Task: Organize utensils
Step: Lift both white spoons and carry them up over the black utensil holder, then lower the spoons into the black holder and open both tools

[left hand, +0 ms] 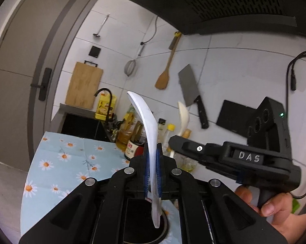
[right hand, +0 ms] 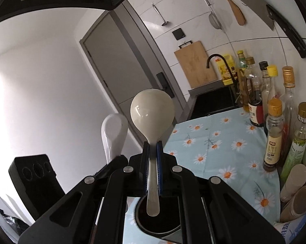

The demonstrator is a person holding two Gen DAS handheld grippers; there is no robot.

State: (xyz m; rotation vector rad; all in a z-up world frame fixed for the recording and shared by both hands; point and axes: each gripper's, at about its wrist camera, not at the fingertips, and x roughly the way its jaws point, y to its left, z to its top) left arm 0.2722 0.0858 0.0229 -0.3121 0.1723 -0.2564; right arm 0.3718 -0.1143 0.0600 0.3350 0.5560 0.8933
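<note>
My left gripper [left hand: 153,152] is shut on the handle of a white spoon [left hand: 147,118], seen edge-on with its bowl up. The handle's end hangs over a black round container [left hand: 163,225]. To the right, a hand [left hand: 275,205] holds my right gripper [left hand: 173,140], which carries a cream spoon [left hand: 183,113]. In the right wrist view my right gripper [right hand: 153,148] is shut on that cream spoon [right hand: 153,111], bowl up, handle end over the black container [right hand: 163,221]. The white spoon [right hand: 112,134] stands just left of it.
A daisy-print cloth [left hand: 67,162] covers the counter. Bottles [right hand: 275,134] line the wall side. On the tiled wall hang a cleaver [left hand: 190,89], a wooden spatula [left hand: 165,73], a strainer [left hand: 130,67], a ladle [left hand: 99,28] and a cutting board [left hand: 84,85]. A sink [left hand: 81,126] lies beyond, a range hood [left hand: 214,2] above.
</note>
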